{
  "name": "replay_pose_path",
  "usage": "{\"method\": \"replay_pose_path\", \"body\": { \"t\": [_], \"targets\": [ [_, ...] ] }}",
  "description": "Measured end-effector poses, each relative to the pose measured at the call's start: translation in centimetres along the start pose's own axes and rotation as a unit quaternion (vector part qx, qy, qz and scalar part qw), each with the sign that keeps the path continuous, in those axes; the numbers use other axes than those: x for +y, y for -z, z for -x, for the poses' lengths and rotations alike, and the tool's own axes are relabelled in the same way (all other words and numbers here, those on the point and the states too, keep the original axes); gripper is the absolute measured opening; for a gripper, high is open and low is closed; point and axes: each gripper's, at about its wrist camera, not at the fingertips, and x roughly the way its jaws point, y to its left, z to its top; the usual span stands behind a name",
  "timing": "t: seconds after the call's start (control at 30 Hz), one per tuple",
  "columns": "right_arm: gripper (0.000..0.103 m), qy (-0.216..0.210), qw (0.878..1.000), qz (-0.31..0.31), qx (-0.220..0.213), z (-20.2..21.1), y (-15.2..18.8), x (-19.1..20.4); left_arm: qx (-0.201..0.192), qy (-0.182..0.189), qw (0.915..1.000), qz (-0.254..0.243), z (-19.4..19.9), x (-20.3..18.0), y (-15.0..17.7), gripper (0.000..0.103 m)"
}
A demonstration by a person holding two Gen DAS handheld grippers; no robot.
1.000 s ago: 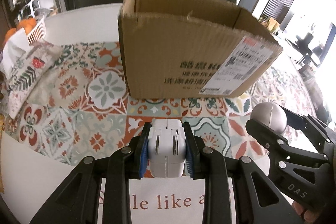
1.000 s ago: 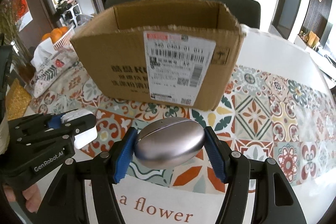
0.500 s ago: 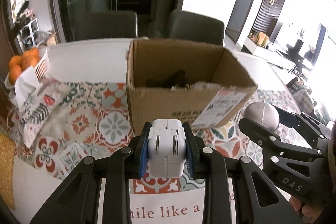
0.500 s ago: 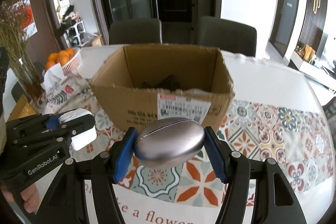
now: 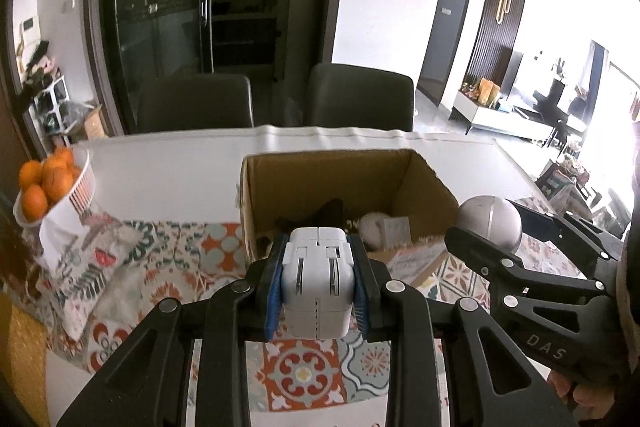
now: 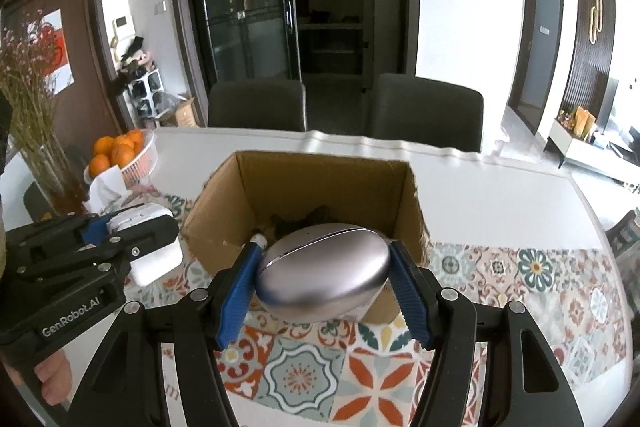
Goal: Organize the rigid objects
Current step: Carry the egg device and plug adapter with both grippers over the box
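Both claws are closed on something. The left gripper clamps a white power adapter between its blue pads, and the right gripper clamps a silver egg-shaped case.

Much is hidden. Inside the cardboard box I see only a dark object, a pale round thing and a white piece; what they are I cannot tell. In the right wrist view the case covers most of the box floor. The shipping label on the front wall is almost fully behind the grippers. The print on the table runner is cut off at the bottom edge. Of the person only some fingers show at 8 o'clock in the right wrist view, and a bit of hand at 4 o'clock in the left wrist view.

The adapter faces the camera with its two folded prongs, which run from 12 to 6 o'clock; its body stands between the pads. The case lies with its long axis from 9 to 3 o'clock, slightly tilted up at the right, its seam running the same way.

Compared with one second ago, both grippers are now higher: then the box showed its front wall and label, now its open top is seen from above at 12 o'clock. The grips are unchanged. A basket of oranges stands at 9 o'clock.
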Motion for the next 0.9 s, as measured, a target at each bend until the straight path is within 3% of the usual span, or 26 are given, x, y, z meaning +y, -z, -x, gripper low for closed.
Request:
{"method": "replay_pose_path", "body": {
  "t": [0.57,0.9],
  "targets": [
    [0.064,-0.003,1.0,0.001,0.008,-3.8,-3.6,-1.3,0.019,0.004,0.9998,0.002,-4.1,0.4,-3.6,0.029],
    [0.064,0.001,0.998,0.01,0.059,-7.9,-3.8,-2.1,0.089,0.01,0.996,0.006,-9.4,1.2,-3.6,0.029]
  ]
}}
